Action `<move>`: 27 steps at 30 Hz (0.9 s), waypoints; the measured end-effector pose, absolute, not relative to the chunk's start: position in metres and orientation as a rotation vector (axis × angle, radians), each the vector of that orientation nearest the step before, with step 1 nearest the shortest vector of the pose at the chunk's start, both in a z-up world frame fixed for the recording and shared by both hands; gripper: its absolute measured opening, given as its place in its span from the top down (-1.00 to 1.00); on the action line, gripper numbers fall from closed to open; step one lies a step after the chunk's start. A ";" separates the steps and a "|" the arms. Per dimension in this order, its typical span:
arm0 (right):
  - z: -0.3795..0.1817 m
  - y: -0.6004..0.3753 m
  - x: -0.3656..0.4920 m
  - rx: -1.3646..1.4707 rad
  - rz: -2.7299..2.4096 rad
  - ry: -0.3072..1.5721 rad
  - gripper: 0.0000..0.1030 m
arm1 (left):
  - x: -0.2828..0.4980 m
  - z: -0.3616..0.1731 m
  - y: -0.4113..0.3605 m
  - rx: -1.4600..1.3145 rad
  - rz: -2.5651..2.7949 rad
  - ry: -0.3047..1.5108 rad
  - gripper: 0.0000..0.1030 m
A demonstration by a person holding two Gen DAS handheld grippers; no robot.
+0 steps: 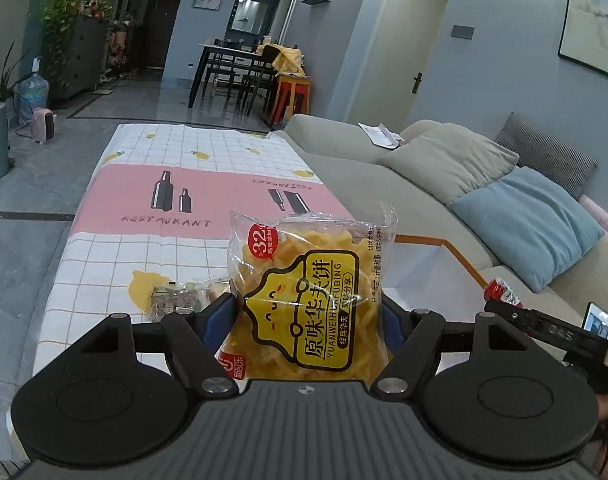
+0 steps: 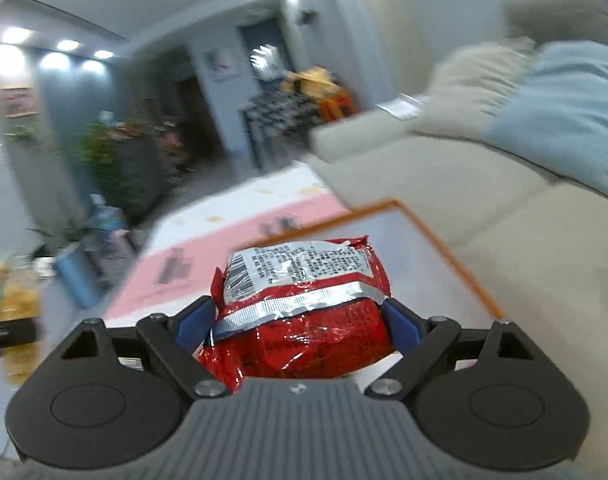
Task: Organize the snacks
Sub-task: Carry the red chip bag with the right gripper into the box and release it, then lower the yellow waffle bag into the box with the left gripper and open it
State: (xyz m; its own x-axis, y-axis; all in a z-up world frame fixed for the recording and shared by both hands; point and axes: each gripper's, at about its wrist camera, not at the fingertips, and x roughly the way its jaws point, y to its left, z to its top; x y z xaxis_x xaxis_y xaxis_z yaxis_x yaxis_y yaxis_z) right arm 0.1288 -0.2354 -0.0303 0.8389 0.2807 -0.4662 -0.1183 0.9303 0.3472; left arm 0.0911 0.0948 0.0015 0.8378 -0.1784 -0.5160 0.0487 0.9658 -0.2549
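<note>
a gray sofa [image 1: 344, 168] runs beside the cloth-covered counter [image 1: 143, 208], where an orange-rimmed white box [image 2: 456, 264] sits. the left claw [image 1: 308, 316] grips a clear bag of yellow waffles [image 1: 308, 292]; the right claw [image 2: 299, 320] grips a red foil packet [image 2: 304, 320] over the box.

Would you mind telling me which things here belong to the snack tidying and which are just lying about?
Job:
yellow waffle-biscuit bag in left gripper
red foil packet in right gripper
orange-rimmed white box
small snacks on table

Lying about:
cushions
papers on sofa
</note>
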 end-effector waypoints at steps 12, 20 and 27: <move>-0.065 -0.243 0.166 0.211 0.077 0.673 -0.70 | 0.089 -0.001 0.098 -0.268 -0.117 0.563 -0.63; -0.062 -0.250 0.150 0.183 0.097 0.639 -0.77 | 0.087 0.006 0.092 -0.268 -0.110 0.559 -0.63; -0.052 -0.263 0.142 0.283 0.094 0.617 -0.79 | 0.090 0.016 0.070 -0.243 -0.136 0.554 -0.63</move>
